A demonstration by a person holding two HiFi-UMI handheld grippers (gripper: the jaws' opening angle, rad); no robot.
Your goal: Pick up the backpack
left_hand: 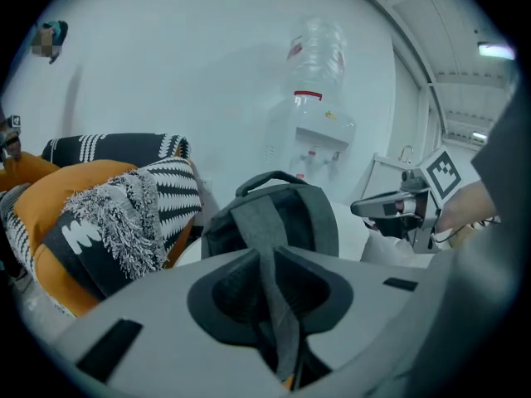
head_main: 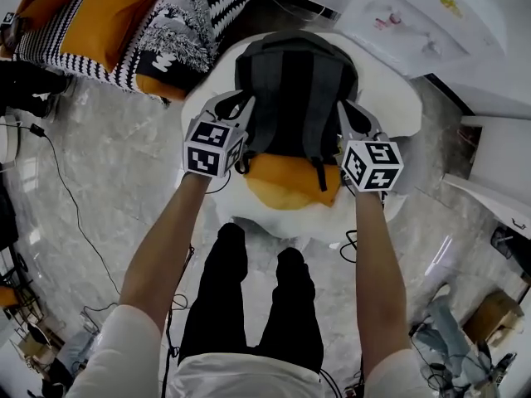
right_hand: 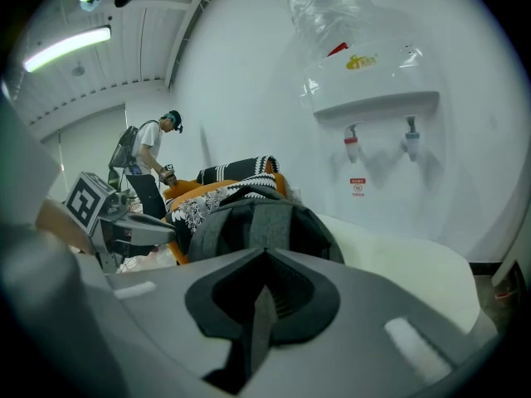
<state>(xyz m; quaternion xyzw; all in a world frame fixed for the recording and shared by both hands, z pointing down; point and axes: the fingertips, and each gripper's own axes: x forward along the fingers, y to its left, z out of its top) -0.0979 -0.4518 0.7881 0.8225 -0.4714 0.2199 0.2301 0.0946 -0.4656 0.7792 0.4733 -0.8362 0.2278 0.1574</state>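
The backpack (head_main: 292, 81) rests on the white seat (head_main: 392, 98). My right gripper (head_main: 346, 116) is clamped on one shoulder strap (right_hand: 259, 322); my left gripper (head_main: 244, 108) stands slightly apart around the other strap (left_hand: 278, 305), seemingly not pinching it. I'd close the left firmly, then lift both evenly.

Left tongs (left_hand: 267, 264): jaws narrowly parted, a grey strap (left_hand: 280, 330) running down between them with a dark gap beside it. Ahead stands a dark backpack (left_hand: 319, 222), upright, top handle (left_hand: 270, 177) raised. To its left lie orange and black-white cushions (left_hand: 108, 214). Behind it is a water dispenser (left_hand: 319, 135) against a white wall (left_hand: 166, 73). Right tongs (left_hand: 369, 208) are just beside the backpack's right flank.
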